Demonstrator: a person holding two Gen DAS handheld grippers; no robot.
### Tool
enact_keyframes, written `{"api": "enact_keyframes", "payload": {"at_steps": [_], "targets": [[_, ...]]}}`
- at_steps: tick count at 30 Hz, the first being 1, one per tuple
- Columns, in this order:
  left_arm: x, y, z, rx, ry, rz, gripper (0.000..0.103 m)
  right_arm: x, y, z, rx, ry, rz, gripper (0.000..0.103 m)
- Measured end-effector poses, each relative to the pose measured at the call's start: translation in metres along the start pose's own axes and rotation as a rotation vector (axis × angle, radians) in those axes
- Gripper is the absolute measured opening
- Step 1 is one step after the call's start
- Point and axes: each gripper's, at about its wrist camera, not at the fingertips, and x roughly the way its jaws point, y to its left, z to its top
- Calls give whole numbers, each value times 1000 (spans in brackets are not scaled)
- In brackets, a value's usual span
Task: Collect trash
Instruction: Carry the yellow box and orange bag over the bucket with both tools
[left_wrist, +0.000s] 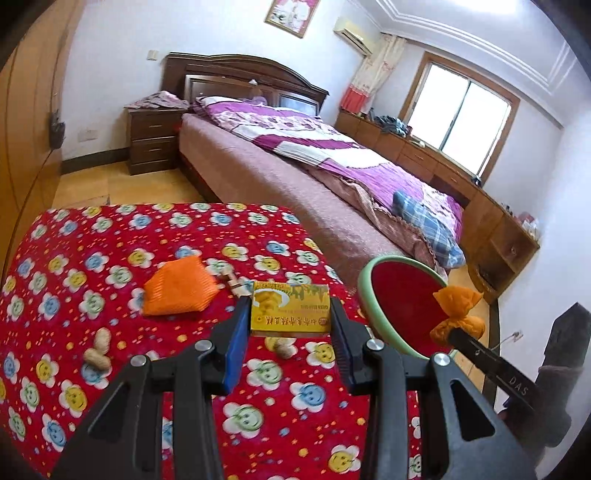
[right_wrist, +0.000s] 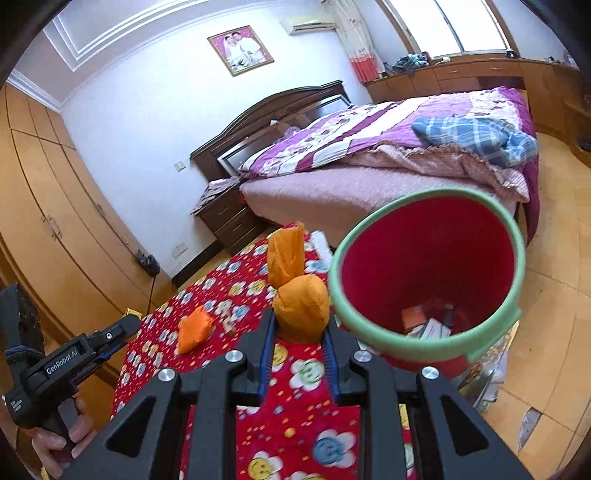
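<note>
On the flowered red cloth (left_wrist: 110, 266), the left gripper (left_wrist: 290, 314) brackets a yellow box (left_wrist: 290, 308), contact unclear. At two o'clock, the right gripper (right_wrist: 299, 325) clamps an orange wrapper (right_wrist: 301, 306) beside the red bin (right_wrist: 424, 258).

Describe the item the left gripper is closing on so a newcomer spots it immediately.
On the red flower-print blanket beside the bed, look between the left gripper fingers. The flat yellow cardboard box has printed lettering; its neighbours are a plain orange crumpled wrapper and tan peanut shells.

Both wrist views low over flowered cloth (left_wrist: 110, 258), facing bed (right_wrist: 369, 184)
</note>
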Motion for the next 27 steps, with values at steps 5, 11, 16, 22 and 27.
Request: {"api": "enact_keyframes", "payload": {"at_steps": [5,11,16,22,27], "targets": [[20,-17,6,19,21,-18,41,3,-18,13,-2,-12,-25,26],[49,-43,12,67,51,-37,41,8,-37,24,0,-19,-48,26],[69,-66,14,112,60,-58,41,13,-56,30,16,-19,-71,26],[96,-92,11,172,92,-77,41,16,-73,38,25,-29,-110,26],[123,-119,4,238,130,-106,41,22,-91,39,68,-29,-134,26]]}}
